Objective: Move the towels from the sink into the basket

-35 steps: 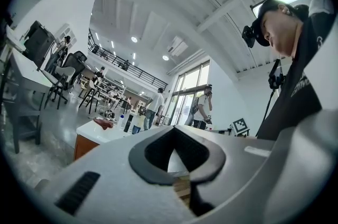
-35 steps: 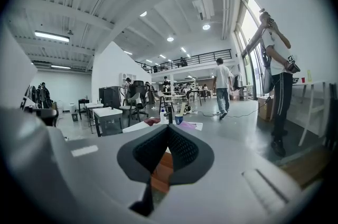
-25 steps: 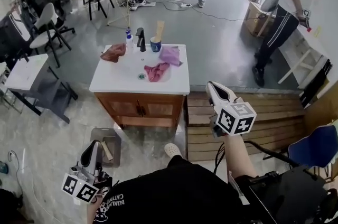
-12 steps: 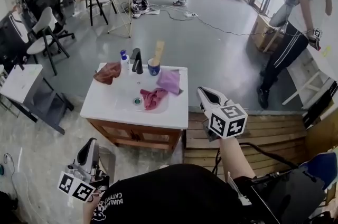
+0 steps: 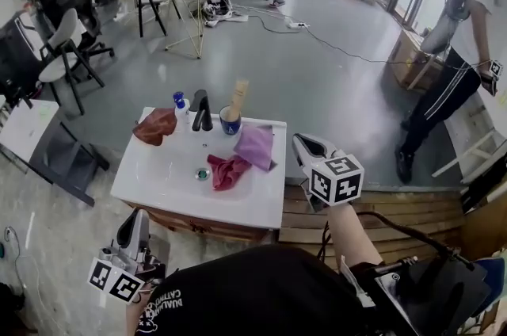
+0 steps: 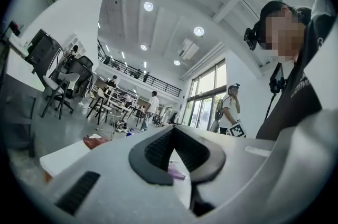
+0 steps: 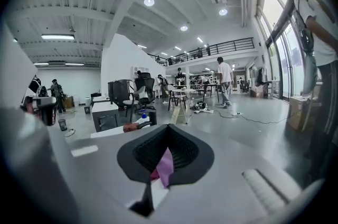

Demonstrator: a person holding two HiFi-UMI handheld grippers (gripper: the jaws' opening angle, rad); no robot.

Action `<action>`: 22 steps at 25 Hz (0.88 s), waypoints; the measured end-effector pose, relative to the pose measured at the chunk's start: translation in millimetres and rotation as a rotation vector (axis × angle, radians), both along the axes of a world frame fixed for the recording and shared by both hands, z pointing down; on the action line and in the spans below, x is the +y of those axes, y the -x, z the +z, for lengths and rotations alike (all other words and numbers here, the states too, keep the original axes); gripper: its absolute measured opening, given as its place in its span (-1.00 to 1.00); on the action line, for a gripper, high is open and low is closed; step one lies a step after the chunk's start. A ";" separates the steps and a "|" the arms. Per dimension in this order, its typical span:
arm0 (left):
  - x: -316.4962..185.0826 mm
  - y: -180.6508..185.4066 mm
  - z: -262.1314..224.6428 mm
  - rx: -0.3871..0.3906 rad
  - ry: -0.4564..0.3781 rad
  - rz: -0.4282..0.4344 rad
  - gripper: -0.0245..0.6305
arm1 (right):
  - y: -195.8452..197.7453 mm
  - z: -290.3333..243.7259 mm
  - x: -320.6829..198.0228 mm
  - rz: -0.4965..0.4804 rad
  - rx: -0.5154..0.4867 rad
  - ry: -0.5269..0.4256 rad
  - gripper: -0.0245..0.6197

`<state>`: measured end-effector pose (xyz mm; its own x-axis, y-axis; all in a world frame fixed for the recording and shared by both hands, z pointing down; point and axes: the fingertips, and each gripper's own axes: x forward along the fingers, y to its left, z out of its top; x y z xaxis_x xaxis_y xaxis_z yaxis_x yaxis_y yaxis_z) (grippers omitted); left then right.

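Observation:
A pink-red towel (image 5: 228, 170) lies crumpled in the basin of the white sink top (image 5: 158, 176). A purple towel (image 5: 256, 146) rests on the counter at the basin's right, and a rust-brown towel (image 5: 155, 125) sits at the back left corner. My right gripper (image 5: 301, 141) hovers just right of the counter, shut and empty; the right gripper view looks along its jaws at the purple towel (image 7: 165, 167). My left gripper (image 5: 138, 217) is low at the near left, below the counter's front edge, shut with nothing in it. I cannot make out the basket.
A black faucet (image 5: 202, 111), a spray bottle (image 5: 179, 102) and a blue cup (image 5: 230, 120) stand along the back of the sink. Wooden pallets (image 5: 396, 204) lie to the right. Chairs, tables and several people are farther off.
The sink has come nearer and lower in the head view, and the basket seen on the floor earlier is out of sight. Both grippers stay shut and empty.

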<state>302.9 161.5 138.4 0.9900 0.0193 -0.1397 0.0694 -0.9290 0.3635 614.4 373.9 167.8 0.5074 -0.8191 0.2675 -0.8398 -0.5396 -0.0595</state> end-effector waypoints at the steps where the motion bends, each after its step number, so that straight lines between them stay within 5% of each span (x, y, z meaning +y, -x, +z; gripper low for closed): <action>1: -4.1 -4.2 1.9 -0.003 0.005 -0.014 -0.92 | -7.4 5.7 -4.4 -0.005 -0.009 0.004 -0.90; 11: -35.7 -14.8 26.2 -0.054 0.053 -0.143 -0.92 | -64.9 62.1 -38.1 -0.023 -0.101 0.056 -0.90; 22: -44.1 -26.0 39.0 -0.107 0.103 -0.192 -0.92 | -106.6 126.4 -59.3 -0.010 -0.261 0.087 -0.90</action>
<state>328.9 117.5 177.4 0.9835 -0.1794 -0.0250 -0.1488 -0.8790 0.4529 721.0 314.5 294.2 0.4043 -0.7918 0.4579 -0.8074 -0.5442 -0.2281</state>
